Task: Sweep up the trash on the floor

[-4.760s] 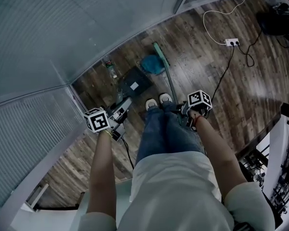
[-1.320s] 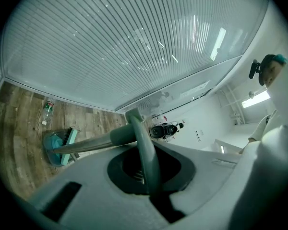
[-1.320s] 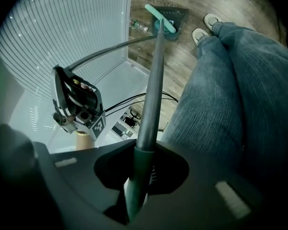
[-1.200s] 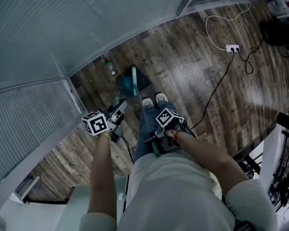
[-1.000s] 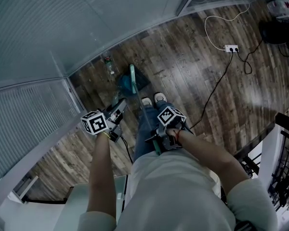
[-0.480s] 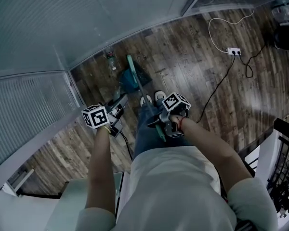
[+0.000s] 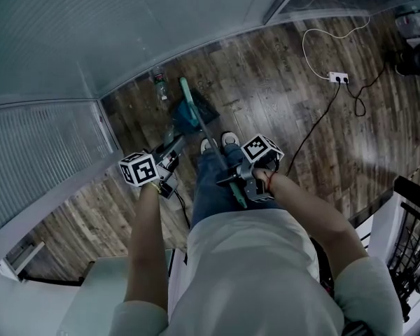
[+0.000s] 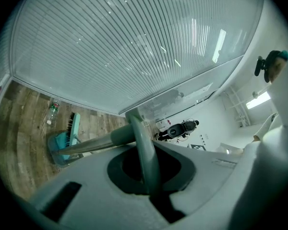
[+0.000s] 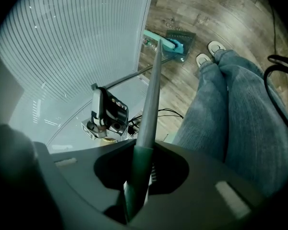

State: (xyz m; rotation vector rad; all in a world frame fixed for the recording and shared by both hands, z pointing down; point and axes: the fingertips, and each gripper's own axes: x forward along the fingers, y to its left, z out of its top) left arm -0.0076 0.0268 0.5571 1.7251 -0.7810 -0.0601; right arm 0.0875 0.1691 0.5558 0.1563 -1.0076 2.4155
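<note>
Near the wall (image 7: 91,33), left claw (image 7: 175,152) grips the grey dustpan pole (image 8: 93,143), right claw (image 7: 232,180) the teal-headed broom (image 9: 152,85).

Dark wood plank floor (image 7: 266,89), ribbed pale wall panels (image 7: 91,33) meeting in a corner, white power strip (image 7: 338,78) on the floor with a looping white cable (image 7: 309,33), black cable (image 7: 320,121) running from it (toward the feet), blue jeans (image 7: 208,191), white shoes (image 7: 229,140), black railing (image 7: 414,240) at lower right

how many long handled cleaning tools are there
2: the broom, handle clamped in the right gripper, and the dustpan, handle clamped in the left gripper; both heads together on the floor ahead of the shoes. None looks hidden.
</note>
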